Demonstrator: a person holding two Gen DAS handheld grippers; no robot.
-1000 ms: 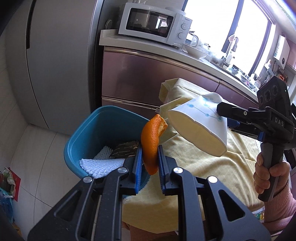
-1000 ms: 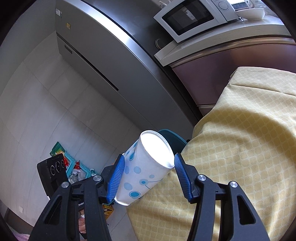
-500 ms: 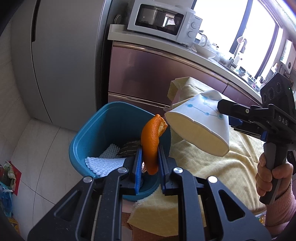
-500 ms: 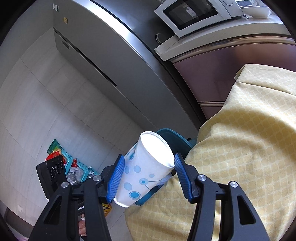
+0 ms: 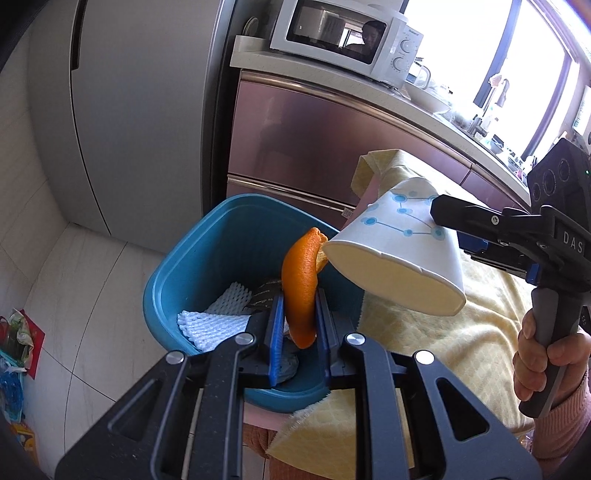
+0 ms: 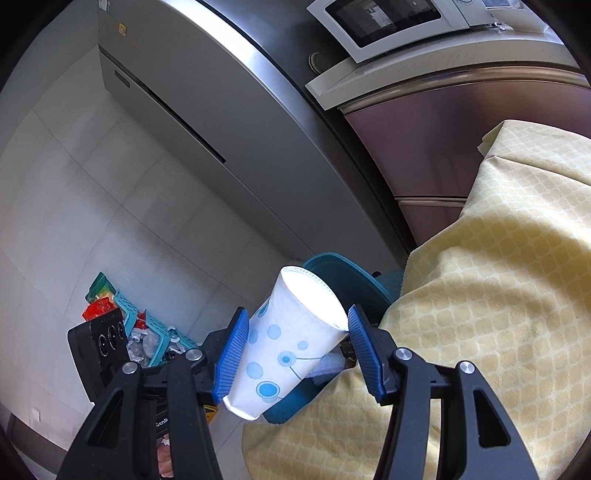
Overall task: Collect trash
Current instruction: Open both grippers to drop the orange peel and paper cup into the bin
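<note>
An orange peel [image 5: 300, 284] stood nearly upright between the blue pads of the left hand-held gripper [image 5: 298, 334], clamped by its lower part, its curled top poking up above the fingers. It hung over the open mouth of a teal bin [image 5: 207, 254], which sat on the floor against the edge of the table. Inside the bin lay white foam netting [image 5: 210, 321] and a dark wrapper [image 5: 264, 299].

Just to the right of the peel, and touching or nearly touching its top edge, was the rim of a white paper cup [image 5: 402, 254] with blue dots. The right hand-held gripper [image 6: 293, 347] held this cup tilted, mouth turned toward the bin; in the right wrist view the left pad pressed against the cup's side, while the right pad met it near the rim. The cup's open end hung above the bin's rim [image 6: 332, 258].

A person's hand [image 5: 535, 354] in a pink sleeve [image 5: 565, 424] gripped the handle of the right hand-held gripper at the right edge of the left wrist view. The table carried a yellow patterned cloth [image 6: 498, 295] that draped over its edge beside the bin. Behind stood a grey refrigerator [image 5: 129, 110], a brown cabinet [image 5: 314, 147] and a white microwave [image 5: 347, 33] on the counter above it. On the floor further off sat a teal basket [image 6: 147, 328] of mixed clutter.
</note>
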